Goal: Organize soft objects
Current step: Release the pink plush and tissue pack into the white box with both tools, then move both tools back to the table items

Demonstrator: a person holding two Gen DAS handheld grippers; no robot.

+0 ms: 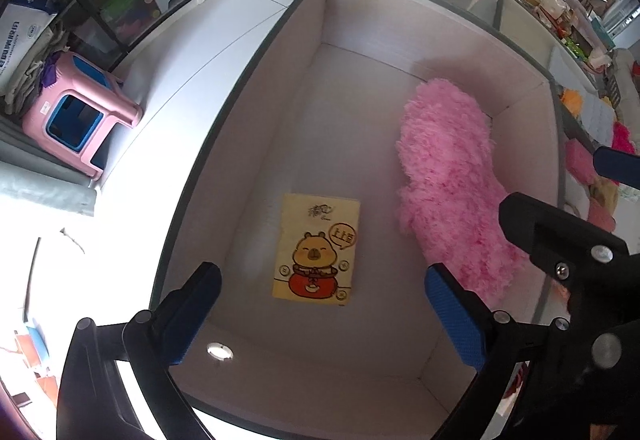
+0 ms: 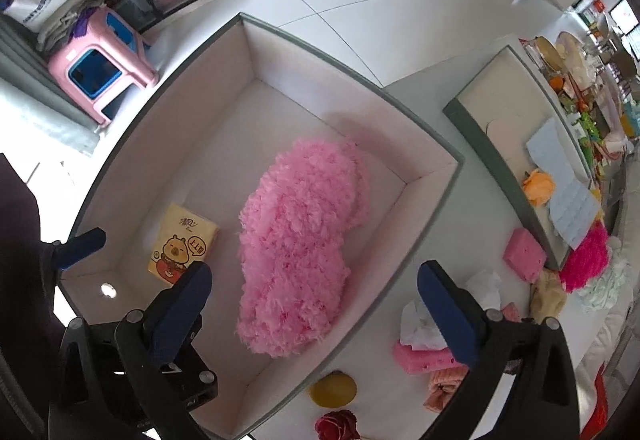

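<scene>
- White tabletop in a cluttered shop-like room carries a large open box [image 2: 434, 176]; both grippers hang above it, pointing down into it.
- Left gripper [image 1: 320, 316]: jaws spread wide, nothing between them. Straight beneath the gap lies a yellow tissue pack [image 1: 316, 250], flat on the box floor.
- Right gripper [image 2: 314, 304]: jaws likewise spread wide and empty. Below and just ahead of the gap lies a fluffy pink duster head [image 2: 298, 240], resting in the box beside the pack, apart from it.
- Both items look delivered, so the step in hand is probably letting go cleanly. My advice: lift each gripper straight up, jaws kept wide, so no pad snags the fluff or nudges the pack.
- Outside the box, to the right of the right gripper's fingers, more soft things wait: a pink sponge [image 2: 524, 254], a second pink sponge [image 2: 420, 358] under a crumpled white tissue [image 2: 420, 320], a yellow round piece [image 2: 333, 389], a red rose [image 2: 336, 425], and a magenta fluffy pile [image 2: 586, 258].
- In the way: the box wall stands between the jaws and that pile, so clear its rim before swinging over.
- Farther off, a pink stool [image 1: 76, 112] stands on the floor, well apart.
</scene>
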